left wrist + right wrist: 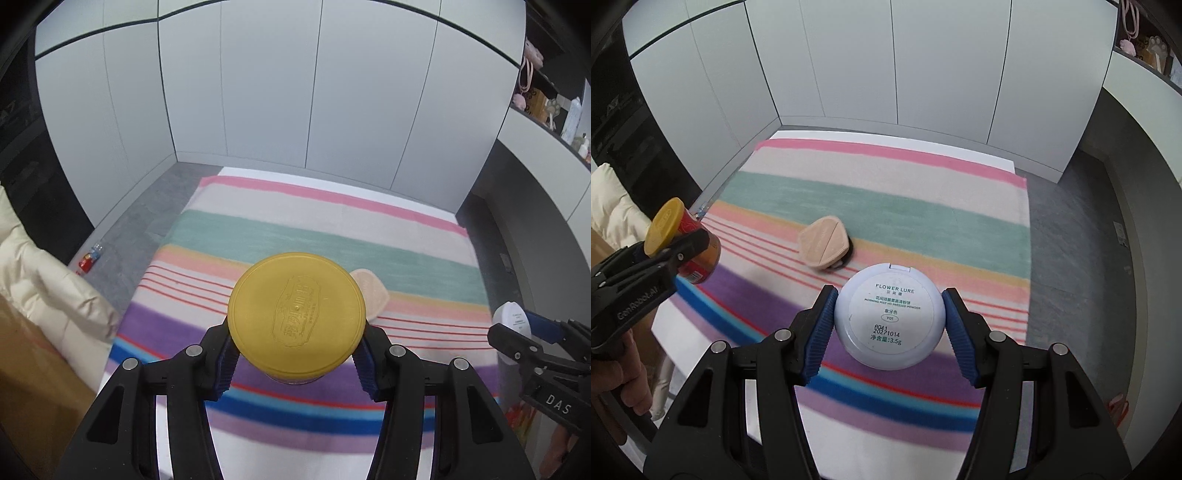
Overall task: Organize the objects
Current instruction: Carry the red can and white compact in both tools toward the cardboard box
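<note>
The left gripper [296,349] pinches a jar [296,313] with a yellow lid between its blue pads, holding it in the air above the near left part of a striped blanket [258,236]. The right gripper [888,326] clamps a round pale-blue compact [887,315] by its sides, label facing the camera, held above the near edge of the blanket. A beige powder puff [822,243] lies on the blanket near its middle, on the peach and red stripes, apart from both held things. A small bottle [89,258] lies on the grey floor [140,229] beyond the blanket's left edge.
</note>
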The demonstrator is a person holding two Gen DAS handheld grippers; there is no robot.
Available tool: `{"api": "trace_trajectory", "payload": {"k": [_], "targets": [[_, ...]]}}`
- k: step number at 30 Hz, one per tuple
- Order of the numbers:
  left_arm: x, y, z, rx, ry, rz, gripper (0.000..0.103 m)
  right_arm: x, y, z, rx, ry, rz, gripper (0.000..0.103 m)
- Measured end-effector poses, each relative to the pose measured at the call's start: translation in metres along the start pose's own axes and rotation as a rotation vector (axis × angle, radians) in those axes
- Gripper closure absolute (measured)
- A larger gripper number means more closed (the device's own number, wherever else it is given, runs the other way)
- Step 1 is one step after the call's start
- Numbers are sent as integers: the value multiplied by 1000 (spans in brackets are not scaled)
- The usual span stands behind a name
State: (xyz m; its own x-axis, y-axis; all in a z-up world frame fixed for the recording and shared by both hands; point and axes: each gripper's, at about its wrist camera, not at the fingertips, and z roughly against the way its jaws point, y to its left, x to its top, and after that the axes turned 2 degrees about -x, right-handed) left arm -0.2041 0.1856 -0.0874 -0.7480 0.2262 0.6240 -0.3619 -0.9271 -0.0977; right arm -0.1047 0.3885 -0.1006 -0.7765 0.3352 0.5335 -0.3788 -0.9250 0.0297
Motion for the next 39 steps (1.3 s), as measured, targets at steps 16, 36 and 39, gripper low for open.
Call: {"api": "trace_trajectory", "payload": {"k": [16, 36, 39], "targets": [[-25, 27, 93, 3, -57, 71, 48, -6, 28, 75, 53, -53, 35, 43], [-27, 94, 113, 52, -98, 186, 48, 11, 89, 56, 96, -72, 123, 43], [-29, 105, 119, 80, -109, 177, 48, 14, 102, 55, 104, -75, 138, 43]]}}
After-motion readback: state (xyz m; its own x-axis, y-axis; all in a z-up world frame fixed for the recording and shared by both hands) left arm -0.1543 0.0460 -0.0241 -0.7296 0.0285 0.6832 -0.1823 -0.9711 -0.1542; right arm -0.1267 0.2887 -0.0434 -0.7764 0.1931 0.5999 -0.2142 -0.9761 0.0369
